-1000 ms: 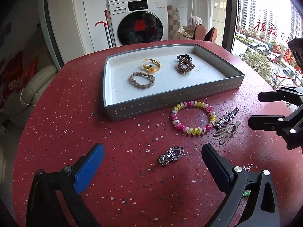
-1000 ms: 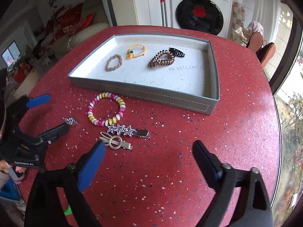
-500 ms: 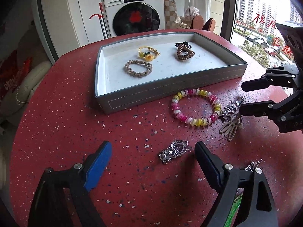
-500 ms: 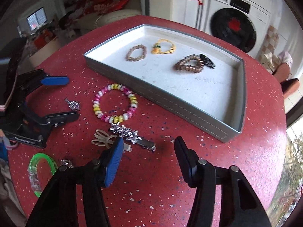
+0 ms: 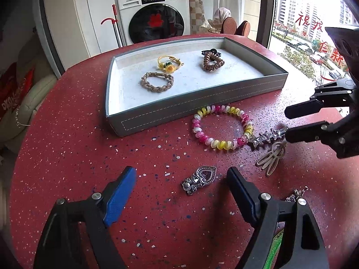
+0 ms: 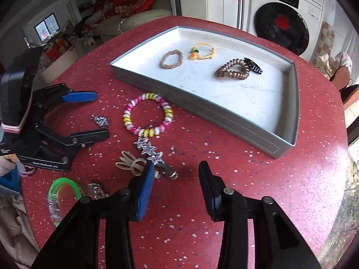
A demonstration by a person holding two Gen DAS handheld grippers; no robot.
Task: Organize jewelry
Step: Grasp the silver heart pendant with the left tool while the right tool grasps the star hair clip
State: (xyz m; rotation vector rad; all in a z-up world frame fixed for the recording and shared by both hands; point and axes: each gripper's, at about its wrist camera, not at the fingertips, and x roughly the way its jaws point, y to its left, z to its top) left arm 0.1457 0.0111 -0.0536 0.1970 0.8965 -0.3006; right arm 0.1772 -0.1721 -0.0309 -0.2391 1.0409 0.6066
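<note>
A grey tray (image 5: 202, 109) (image 6: 235, 127) on the red table holds a braided bracelet (image 5: 157, 82), a yellow flower tie (image 5: 168, 65) and a brown coil tie with a black clip (image 5: 212, 61). In front lie a pink-yellow bead bracelet (image 5: 222, 126) (image 6: 147, 114), a silver star clip (image 5: 265, 137) (image 6: 152, 153), a beige rabbit clip (image 5: 270, 158) (image 6: 130, 163) and a heart clip (image 5: 199, 179) (image 6: 101, 120). My left gripper (image 5: 181, 186) is open around the heart clip. My right gripper (image 6: 177, 174) (image 5: 291, 123) is open at the star clip's end.
A green bangle (image 6: 65, 192) and a small silver piece (image 6: 95, 190) lie at the table's near edge. The table edge curves off close to both grippers. A washing machine (image 5: 154, 15) and a sofa stand beyond the table.
Both grippers have moved forward and down. The left now brackets the heart clip. The right has narrowed and come up to the star clip.
</note>
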